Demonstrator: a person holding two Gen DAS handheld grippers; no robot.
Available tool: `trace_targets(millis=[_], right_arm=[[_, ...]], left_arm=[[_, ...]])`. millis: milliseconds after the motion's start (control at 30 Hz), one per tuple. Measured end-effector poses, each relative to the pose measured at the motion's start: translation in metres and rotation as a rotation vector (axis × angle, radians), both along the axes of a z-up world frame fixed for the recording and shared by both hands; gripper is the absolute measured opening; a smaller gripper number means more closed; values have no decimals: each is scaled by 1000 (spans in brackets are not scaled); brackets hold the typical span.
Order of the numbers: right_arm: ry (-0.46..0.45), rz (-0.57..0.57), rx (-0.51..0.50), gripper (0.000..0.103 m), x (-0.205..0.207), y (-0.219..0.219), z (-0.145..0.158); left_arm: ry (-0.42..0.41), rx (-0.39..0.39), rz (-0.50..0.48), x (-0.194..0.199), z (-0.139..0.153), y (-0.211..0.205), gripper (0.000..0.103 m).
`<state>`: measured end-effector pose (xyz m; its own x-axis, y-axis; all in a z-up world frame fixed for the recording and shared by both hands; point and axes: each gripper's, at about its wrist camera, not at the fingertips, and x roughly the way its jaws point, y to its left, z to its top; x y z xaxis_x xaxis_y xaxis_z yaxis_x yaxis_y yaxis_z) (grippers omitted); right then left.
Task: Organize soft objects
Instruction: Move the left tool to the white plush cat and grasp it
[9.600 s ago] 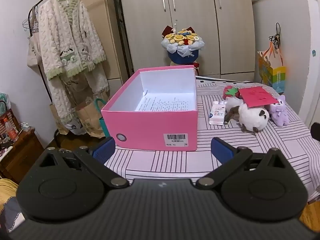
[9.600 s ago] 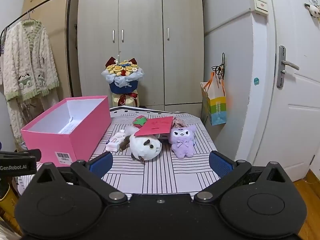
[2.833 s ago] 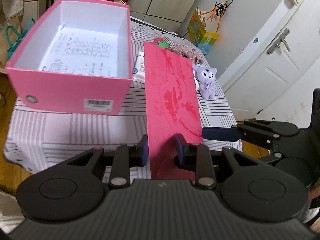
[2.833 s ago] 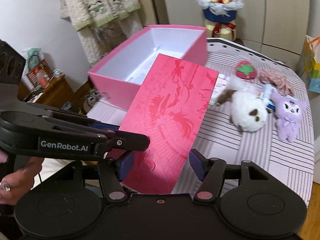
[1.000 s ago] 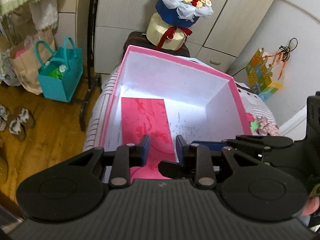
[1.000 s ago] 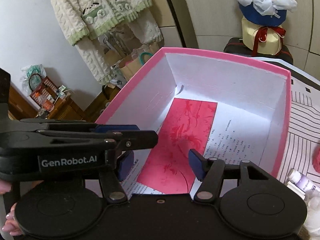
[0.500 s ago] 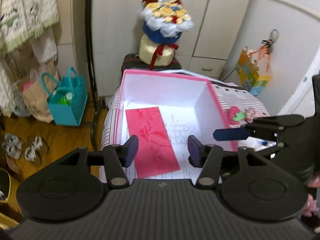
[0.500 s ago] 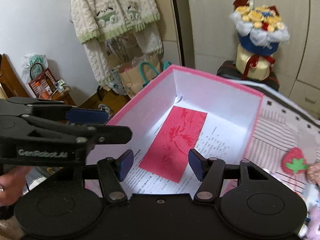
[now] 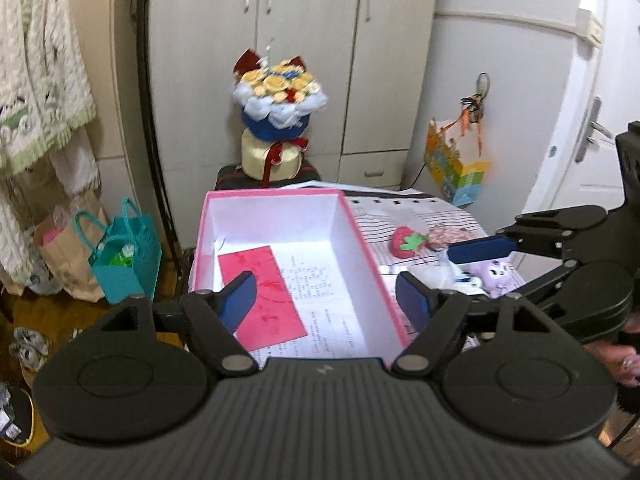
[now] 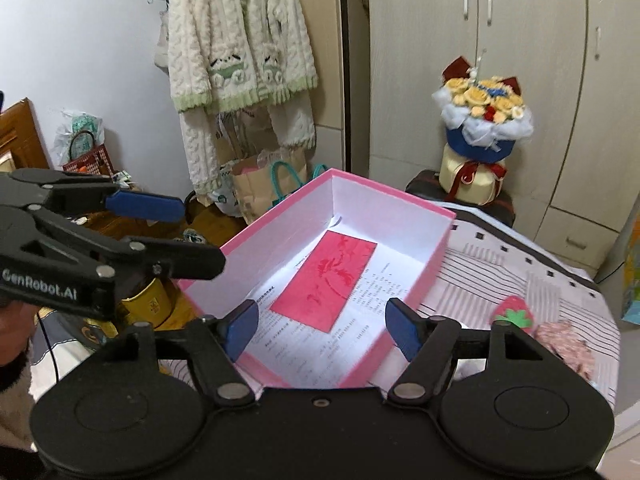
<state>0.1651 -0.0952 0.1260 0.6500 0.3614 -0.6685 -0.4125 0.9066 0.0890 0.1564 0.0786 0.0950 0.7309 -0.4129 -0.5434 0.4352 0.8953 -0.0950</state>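
soft indoor light, fisheye-warped edges

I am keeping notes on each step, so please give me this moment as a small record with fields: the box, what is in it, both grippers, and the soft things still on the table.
box: pink box, open, on the striped table
in box: red envelope flat on a printed sheet
left gripper: jaws opening, nothing between them
right gripper: jaws opening, nothing between them
still on table: strawberry plush, purple plush, pink fabric piece
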Motion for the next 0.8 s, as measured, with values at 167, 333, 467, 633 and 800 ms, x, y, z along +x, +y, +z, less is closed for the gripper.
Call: trace_targets(millis=[167, 333, 467, 633, 800], right_arm=[[-41, -17, 32, 79, -44, -39, 12], [-99, -66, 17, 84, -82, -83, 11], [-119, -111, 13, 86, -103, -116, 0], [-129, -133, 13, 88, -116, -147, -23], [-128, -110, -19, 89, -112, -163, -58]], left_arm=[[-41, -7, -24, -23, 4, -17, 85], [-64, -12, -75, -43, -2, -43, 87], [-37, -10, -125, -50, -13, -66, 88], [9, 4, -184, -51, -35, -99, 88], [70, 19, -214, -44, -62, -133, 88]])
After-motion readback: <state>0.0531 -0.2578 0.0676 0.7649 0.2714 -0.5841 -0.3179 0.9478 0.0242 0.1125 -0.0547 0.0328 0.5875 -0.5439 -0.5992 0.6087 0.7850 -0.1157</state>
